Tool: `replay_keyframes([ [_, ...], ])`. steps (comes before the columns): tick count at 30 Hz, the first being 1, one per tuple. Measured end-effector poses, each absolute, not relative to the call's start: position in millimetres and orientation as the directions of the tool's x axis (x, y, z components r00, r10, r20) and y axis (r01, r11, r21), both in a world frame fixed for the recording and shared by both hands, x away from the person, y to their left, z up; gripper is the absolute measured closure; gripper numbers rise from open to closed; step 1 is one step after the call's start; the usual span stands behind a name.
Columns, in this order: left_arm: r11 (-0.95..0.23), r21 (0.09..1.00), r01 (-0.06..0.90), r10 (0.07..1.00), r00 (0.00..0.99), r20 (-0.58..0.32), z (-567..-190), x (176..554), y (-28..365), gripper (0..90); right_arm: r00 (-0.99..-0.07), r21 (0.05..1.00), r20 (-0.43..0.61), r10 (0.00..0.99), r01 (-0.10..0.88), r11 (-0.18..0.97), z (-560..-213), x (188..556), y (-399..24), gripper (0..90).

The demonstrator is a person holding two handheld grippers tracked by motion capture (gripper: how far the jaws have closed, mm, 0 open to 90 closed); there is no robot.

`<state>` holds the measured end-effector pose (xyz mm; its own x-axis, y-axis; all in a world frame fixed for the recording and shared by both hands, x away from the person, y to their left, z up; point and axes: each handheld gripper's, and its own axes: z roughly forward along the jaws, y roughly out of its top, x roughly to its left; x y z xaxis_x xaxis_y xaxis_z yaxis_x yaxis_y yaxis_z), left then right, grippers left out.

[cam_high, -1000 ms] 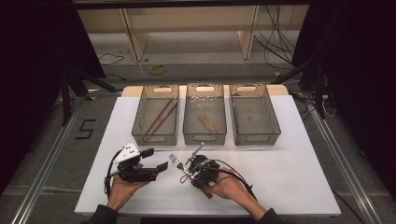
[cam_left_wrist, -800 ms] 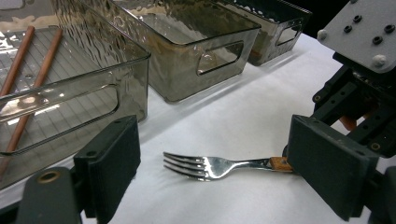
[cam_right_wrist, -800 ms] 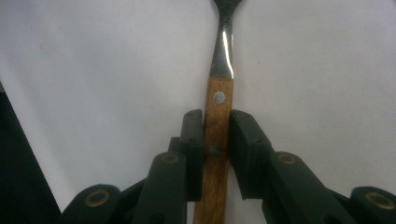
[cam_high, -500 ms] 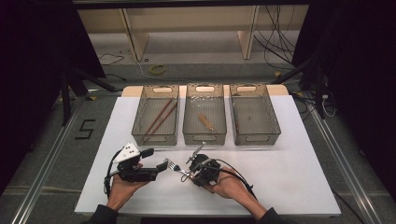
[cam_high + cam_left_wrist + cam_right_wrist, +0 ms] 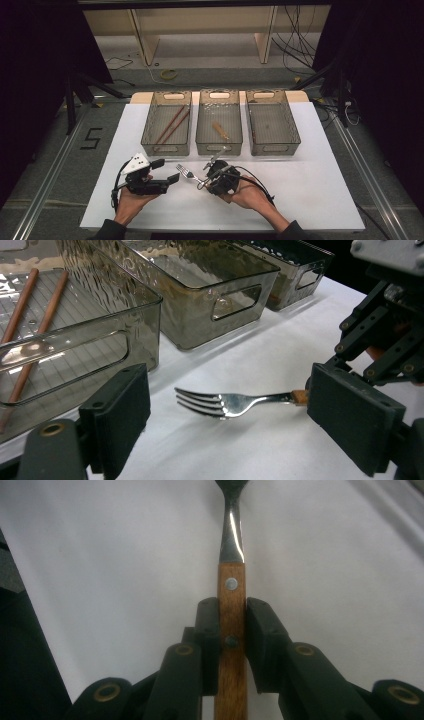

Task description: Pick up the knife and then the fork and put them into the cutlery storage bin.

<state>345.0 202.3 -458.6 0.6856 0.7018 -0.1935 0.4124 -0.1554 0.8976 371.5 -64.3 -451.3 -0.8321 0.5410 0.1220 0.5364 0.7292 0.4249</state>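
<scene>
While pinched on the fork's [image 5: 231,610] wooden handle — right gripper [image 5: 207,181], tines toward the wide-apart left gripper [image 5: 167,171].

a black "5" [image 5: 92,138] is marked on the grey floor [image 5: 55,150] left of the table.

fork [image 5: 231,535]: glossy polished metal, riveted brown wood handle. bins [image 5: 210,295]: smoky clear plastic, rippled walls. chopsticks [image 5: 30,320]: reddish wood. worktop [image 5: 320,180]: matt white.
</scene>
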Motion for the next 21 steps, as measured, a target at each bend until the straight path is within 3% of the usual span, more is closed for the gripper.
replay_keyframes([
  [21, -0.15, 0.898, 0.414, 0.702, 0.685, -0.198, -459, 345, 202, 16.7, -0.81, 0.522, 0.129, 0.572, 0.546, 0.656, -418, 384, -95, 77.4],
])
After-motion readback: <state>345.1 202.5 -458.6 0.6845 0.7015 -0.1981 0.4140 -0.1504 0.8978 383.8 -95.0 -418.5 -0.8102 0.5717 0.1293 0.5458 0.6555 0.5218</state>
